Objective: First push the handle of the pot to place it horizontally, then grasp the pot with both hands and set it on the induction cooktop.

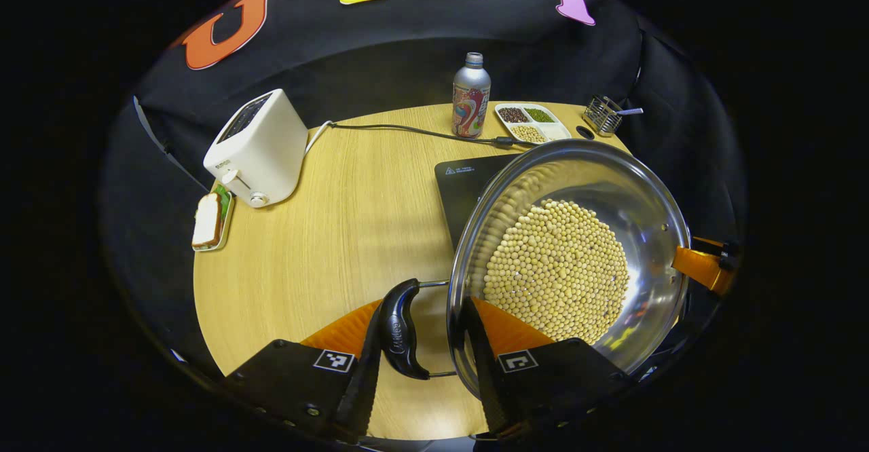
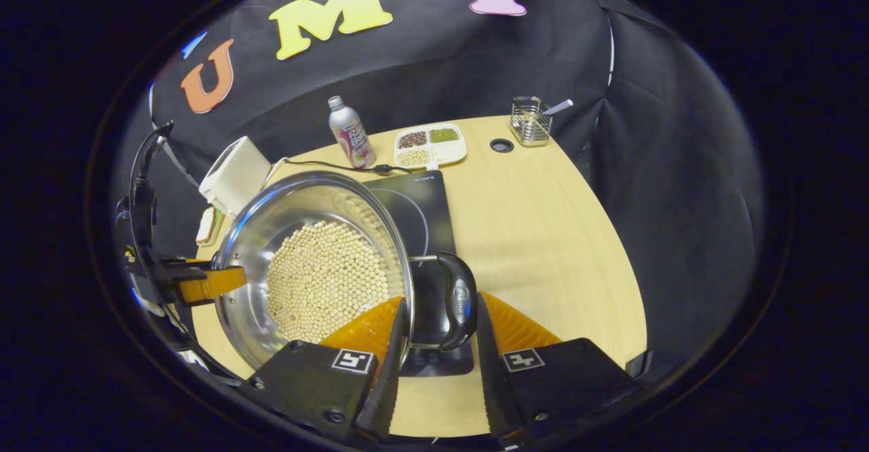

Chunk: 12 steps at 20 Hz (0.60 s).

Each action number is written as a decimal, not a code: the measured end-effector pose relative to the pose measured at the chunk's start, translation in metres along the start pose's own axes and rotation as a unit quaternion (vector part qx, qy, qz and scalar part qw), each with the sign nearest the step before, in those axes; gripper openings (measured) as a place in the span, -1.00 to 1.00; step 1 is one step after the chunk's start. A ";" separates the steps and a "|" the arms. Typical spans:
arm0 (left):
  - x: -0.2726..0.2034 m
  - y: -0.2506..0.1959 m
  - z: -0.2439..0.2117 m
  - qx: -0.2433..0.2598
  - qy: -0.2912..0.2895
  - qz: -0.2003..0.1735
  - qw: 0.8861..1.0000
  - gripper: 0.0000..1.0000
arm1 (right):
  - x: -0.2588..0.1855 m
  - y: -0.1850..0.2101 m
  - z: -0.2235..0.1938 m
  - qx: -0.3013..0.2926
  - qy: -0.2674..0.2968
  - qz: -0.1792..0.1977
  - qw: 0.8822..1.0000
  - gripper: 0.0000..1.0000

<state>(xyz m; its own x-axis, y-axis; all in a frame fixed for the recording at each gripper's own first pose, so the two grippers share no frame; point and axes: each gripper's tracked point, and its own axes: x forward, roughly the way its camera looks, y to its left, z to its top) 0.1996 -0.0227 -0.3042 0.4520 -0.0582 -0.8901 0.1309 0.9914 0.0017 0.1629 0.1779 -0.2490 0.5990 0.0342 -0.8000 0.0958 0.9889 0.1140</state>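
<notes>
Now, left gripper view: the left gripper point(image 1: 421, 343) has its fingers closed around the pot's black left handle point(image 1: 400, 330), one finger outside it, the other against the rim. The steel pot point(image 1: 570, 262), full of pale beans point(image 1: 557, 279), hangs partly over the black induction cooktop point(image 1: 465, 187) on the wooden table point(image 1: 339, 235). A white toaster point(image 1: 256, 148), a bottle point(image 1: 470, 96) and a divided dish point(image 1: 533, 123) stand behind.

Over to the right gripper view: the right gripper point(image 2: 438, 343) pinches the right handle point(image 2: 458, 299) the same way. The far gripper shows at the pot's opposite rim.
</notes>
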 end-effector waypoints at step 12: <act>0.043 -0.013 0.036 -0.036 0.025 0.022 0.999 0.23 | 0.066 0.012 0.041 -0.036 0.026 0.019 0.999 0.10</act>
<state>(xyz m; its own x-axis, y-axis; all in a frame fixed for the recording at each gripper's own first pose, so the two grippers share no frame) 0.2491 -0.0424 -0.3266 0.4120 -0.0093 -0.9111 0.0464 0.9989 0.0107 0.2356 0.1858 -0.2761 0.5584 0.0770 -0.8260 0.0155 0.9945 0.1032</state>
